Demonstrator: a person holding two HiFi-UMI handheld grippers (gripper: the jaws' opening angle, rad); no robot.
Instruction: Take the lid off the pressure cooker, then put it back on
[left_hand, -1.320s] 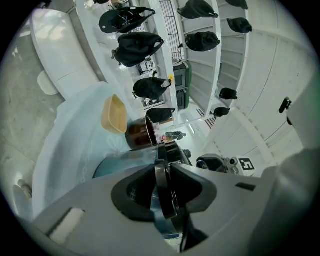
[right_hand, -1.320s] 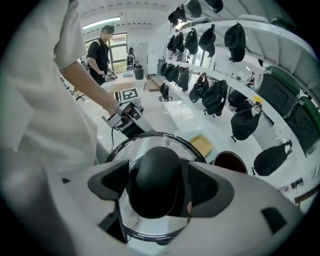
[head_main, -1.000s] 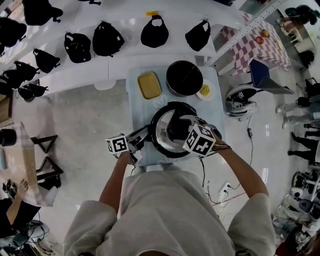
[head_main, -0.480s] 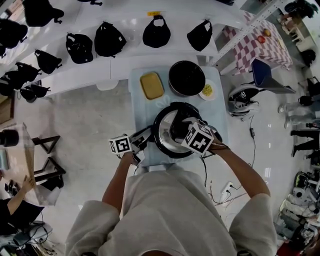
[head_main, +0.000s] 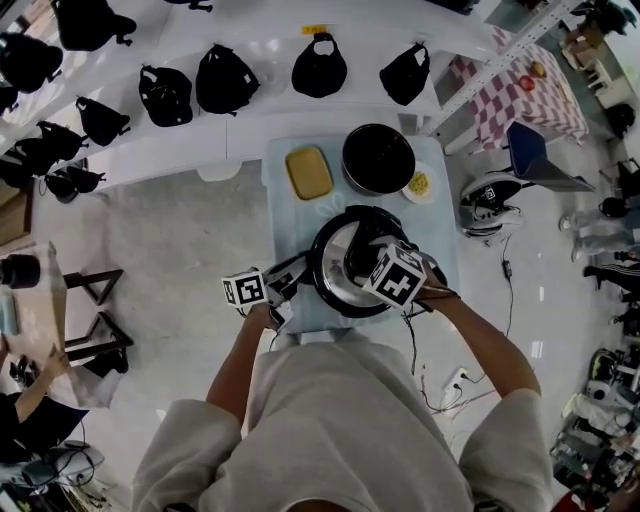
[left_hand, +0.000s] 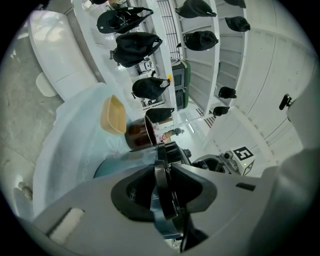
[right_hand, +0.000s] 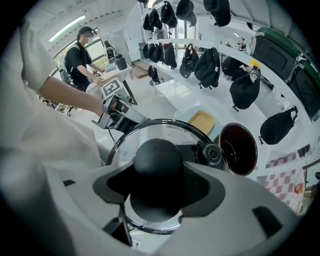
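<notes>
Left claw (head_main: 296, 278) level, clamped on cooker handle (left_hand: 165, 200), right claw (head_main: 362, 262) angled down, just closing on lid knob (right_hand: 157, 160)

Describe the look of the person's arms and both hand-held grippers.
The left hand-held gripper and the right hand-held gripper are light grey moulded shells with black pads lining the jaws. Each carries a white cube printed with black square markers, left and right. The person wears a pale grey short-sleeved shirt.

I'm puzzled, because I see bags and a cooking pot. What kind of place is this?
Probably an indoor workroom set up for recording tasks, not a home kitchen. White shelves hold black bags, the pressure cooker sits on a small cloth-covered table, and another person works nearby.
</notes>
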